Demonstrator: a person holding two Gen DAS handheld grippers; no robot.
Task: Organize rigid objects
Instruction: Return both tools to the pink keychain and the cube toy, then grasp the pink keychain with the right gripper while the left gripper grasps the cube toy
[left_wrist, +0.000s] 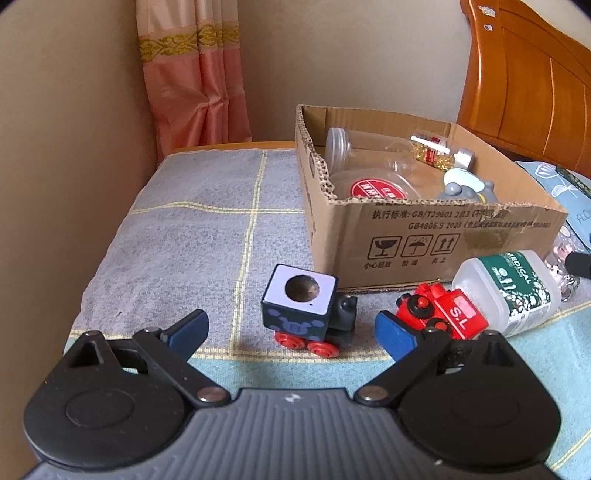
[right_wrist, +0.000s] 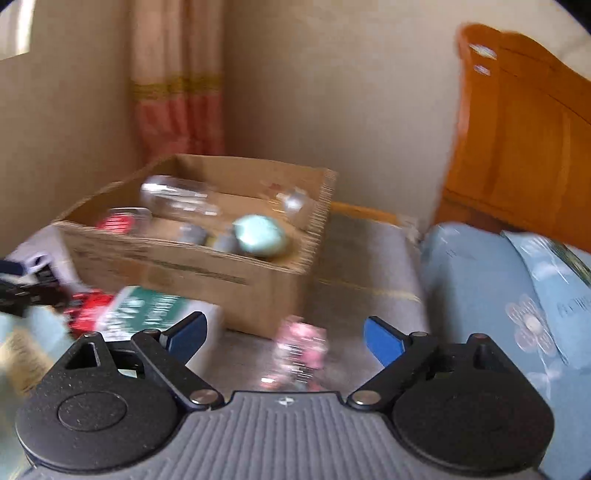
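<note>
A dark blue toy wagon (left_wrist: 299, 310) with red wheels and a white holed top stands on the bed, just ahead of my open left gripper (left_wrist: 291, 330) and between its blue fingers without touching them. To its right lie a red toy train (left_wrist: 439, 314) and a clear bottle with a green label (left_wrist: 509, 291). Behind them sits an open cardboard box (left_wrist: 424, 236). The right wrist view is blurred. There my right gripper (right_wrist: 286, 334) is open over a small pink trinket (right_wrist: 301, 343) that lies between its fingers, untouched. The bottle (right_wrist: 155, 310) and the red train (right_wrist: 88, 310) lie to its left.
The box (right_wrist: 177, 266) holds clear jars, a red-lidded tub (left_wrist: 376, 190), a grey toy and a pale green round thing (right_wrist: 260, 236). A blue flowered pillow (right_wrist: 498, 295) lies on the right, before a wooden headboard (left_wrist: 535, 85). Wall and a pink curtain (left_wrist: 195, 74) stand behind.
</note>
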